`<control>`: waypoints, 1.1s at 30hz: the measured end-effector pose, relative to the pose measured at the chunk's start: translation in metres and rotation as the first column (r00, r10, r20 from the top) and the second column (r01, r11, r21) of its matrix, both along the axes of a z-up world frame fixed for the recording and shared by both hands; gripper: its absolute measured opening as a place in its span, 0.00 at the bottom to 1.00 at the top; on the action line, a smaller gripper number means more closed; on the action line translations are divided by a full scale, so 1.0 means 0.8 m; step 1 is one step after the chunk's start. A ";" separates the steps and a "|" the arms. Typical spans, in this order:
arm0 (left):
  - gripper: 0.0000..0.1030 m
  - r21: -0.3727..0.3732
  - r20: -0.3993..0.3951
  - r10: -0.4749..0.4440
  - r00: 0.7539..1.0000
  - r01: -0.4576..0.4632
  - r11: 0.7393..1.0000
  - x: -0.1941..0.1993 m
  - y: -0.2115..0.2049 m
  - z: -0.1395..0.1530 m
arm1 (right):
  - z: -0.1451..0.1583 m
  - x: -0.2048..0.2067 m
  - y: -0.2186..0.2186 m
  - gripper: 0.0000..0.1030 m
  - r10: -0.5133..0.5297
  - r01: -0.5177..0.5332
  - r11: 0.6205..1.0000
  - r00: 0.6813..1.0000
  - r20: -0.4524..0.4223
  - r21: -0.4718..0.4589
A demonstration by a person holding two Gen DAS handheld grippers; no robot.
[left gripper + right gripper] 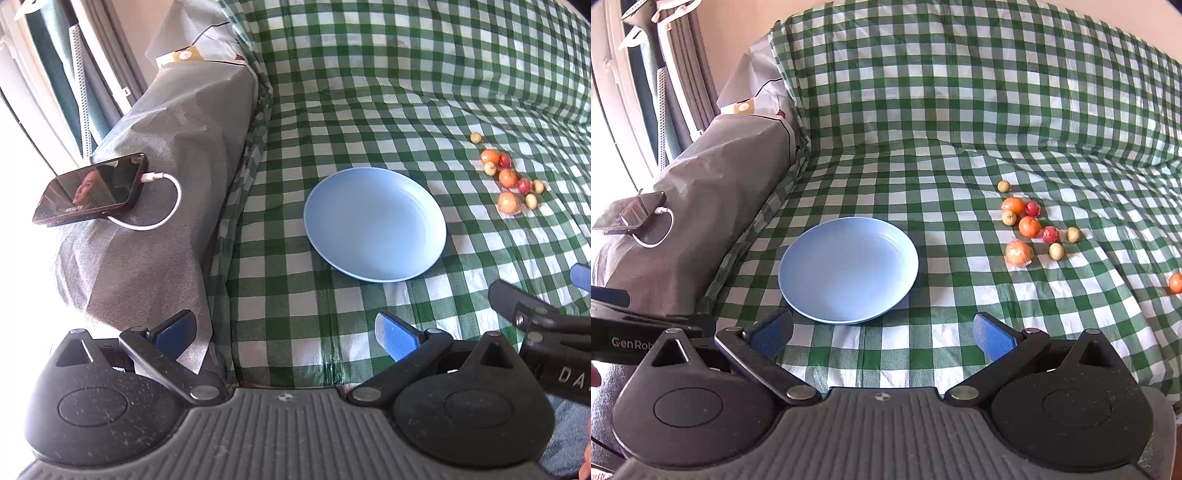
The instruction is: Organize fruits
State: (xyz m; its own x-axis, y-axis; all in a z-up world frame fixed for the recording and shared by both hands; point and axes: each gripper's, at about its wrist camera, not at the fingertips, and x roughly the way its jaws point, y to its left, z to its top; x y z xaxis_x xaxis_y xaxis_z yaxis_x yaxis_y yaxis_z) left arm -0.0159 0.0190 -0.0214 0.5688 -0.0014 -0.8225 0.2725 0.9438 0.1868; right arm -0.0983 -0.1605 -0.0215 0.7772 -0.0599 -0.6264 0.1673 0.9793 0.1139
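An empty light blue plate [375, 223] [849, 269] lies on a green-and-white checked cloth [369, 92] [942, 110]. To its right lies a cluster of small fruits [508, 177] [1030, 227]: orange ones, red ones and yellowish ones. One more orange fruit [1175, 283] lies apart at the far right. My left gripper [286, 334] is open and empty, near of the plate. My right gripper [882, 336] is open and empty, just near of the plate's front rim. The right gripper's side shows in the left wrist view [546, 317].
A grey covered armrest [159, 192] [701, 206] runs along the left, with a phone [90, 189] [629, 212] on a white charging cable on it. Curtains hang at the far left. The cloth rises up the backrest behind the plate.
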 end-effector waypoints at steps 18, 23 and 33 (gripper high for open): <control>1.00 0.049 -0.101 -0.162 0.982 0.168 0.985 0.002 -0.122 -0.026 | -0.019 -0.023 -0.126 1.00 -0.231 0.227 0.971 0.972 0.047 0.075; 1.00 0.017 -0.128 -0.211 0.969 0.215 0.976 0.030 -0.175 -0.044 | -0.042 -0.014 -0.188 1.00 -0.356 0.355 0.933 0.934 0.014 0.054; 1.00 0.046 -0.029 -0.359 0.933 0.360 0.932 0.110 -0.326 -0.114 | -0.127 0.066 -0.303 0.99 -0.455 0.458 0.889 0.886 -0.095 0.014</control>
State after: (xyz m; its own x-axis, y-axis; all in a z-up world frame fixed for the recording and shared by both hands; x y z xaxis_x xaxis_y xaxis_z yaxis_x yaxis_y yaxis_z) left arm 0.0723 -0.2416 -0.1123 0.5215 -0.1619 -0.8377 0.5962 0.7715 0.2220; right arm -0.0456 -0.4025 -0.1233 0.6118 -0.3717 -0.6983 0.6055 0.7881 0.1110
